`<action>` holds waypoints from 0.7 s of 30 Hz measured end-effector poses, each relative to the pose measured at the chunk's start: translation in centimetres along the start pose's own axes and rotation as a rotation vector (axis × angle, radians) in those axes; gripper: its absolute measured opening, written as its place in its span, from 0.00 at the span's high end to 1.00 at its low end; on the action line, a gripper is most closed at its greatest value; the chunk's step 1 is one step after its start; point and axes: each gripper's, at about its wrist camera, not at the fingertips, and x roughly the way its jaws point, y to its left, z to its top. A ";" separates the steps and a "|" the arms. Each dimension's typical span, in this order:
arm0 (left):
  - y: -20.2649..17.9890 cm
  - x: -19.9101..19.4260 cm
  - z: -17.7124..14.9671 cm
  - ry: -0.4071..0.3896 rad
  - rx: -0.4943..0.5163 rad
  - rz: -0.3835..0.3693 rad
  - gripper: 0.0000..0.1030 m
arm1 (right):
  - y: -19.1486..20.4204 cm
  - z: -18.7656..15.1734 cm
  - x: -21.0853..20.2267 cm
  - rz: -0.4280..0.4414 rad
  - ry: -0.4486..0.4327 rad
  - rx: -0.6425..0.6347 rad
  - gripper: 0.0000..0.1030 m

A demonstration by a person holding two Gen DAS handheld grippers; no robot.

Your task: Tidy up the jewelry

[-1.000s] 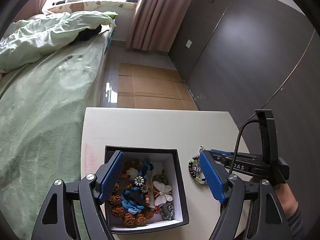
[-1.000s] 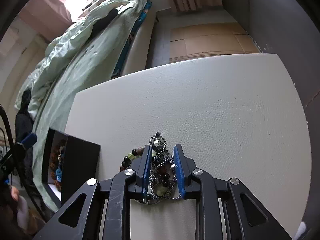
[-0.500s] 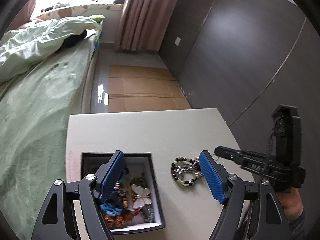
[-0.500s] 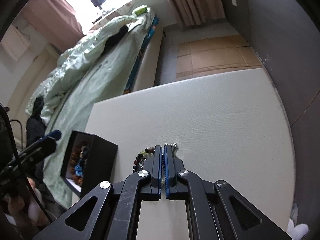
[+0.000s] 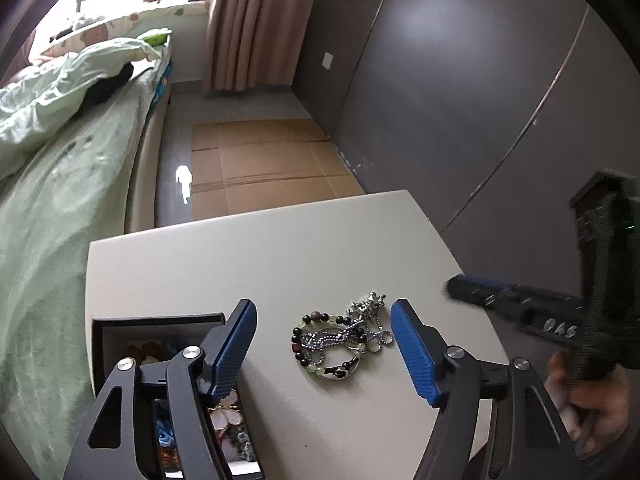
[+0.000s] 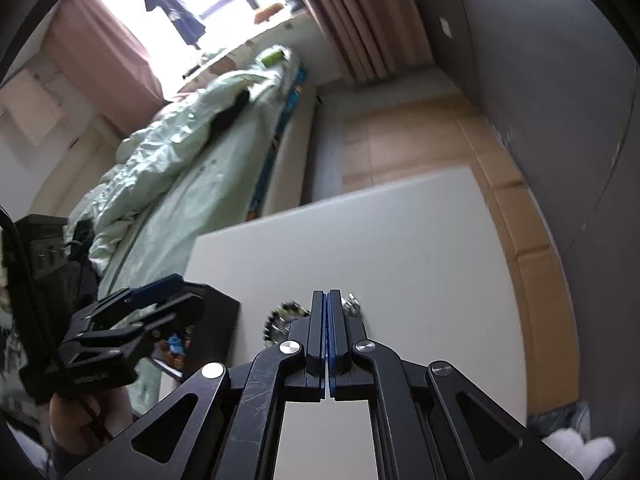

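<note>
Most jewelry already fills the black box (image 5: 160, 324), while a tangled beaded bracelet and chain (image 5: 340, 342) remains on the counter (image 5: 256, 264) between the spread left hand-held gripper (image 5: 323, 350); the right hand-held gripper (image 6: 327, 322) is clenched, empty.

jewelry box (image 5: 160, 320) partly hidden by fingers (image 5: 236, 344); right gripper (image 5: 476, 286) blurred

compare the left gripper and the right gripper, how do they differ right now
The left gripper stands wide open, while the right gripper has its jaws pressed together with nothing between them. The left gripper frames the tangled beads and chain lying on the white table; the right gripper is off to that pile's side. The left gripper's one finger overlaps the black jewelry box; the right gripper is away from it. Both have black frames and blue pads.
</note>
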 end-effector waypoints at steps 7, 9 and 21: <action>1.5 -0.2 0.7 -0.011 -0.024 0.063 0.42 | -1.2 -0.2 5.6 -0.003 0.086 0.040 0.52; 2.0 -0.5 0.8 -0.020 -0.032 0.070 0.42 | -1.2 -0.1 7.0 -0.017 0.104 0.049 0.52; 4.6 -1.7 0.9 -0.056 -0.091 0.078 0.42 | 0.8 -0.2 9.8 -0.139 0.147 0.040 0.68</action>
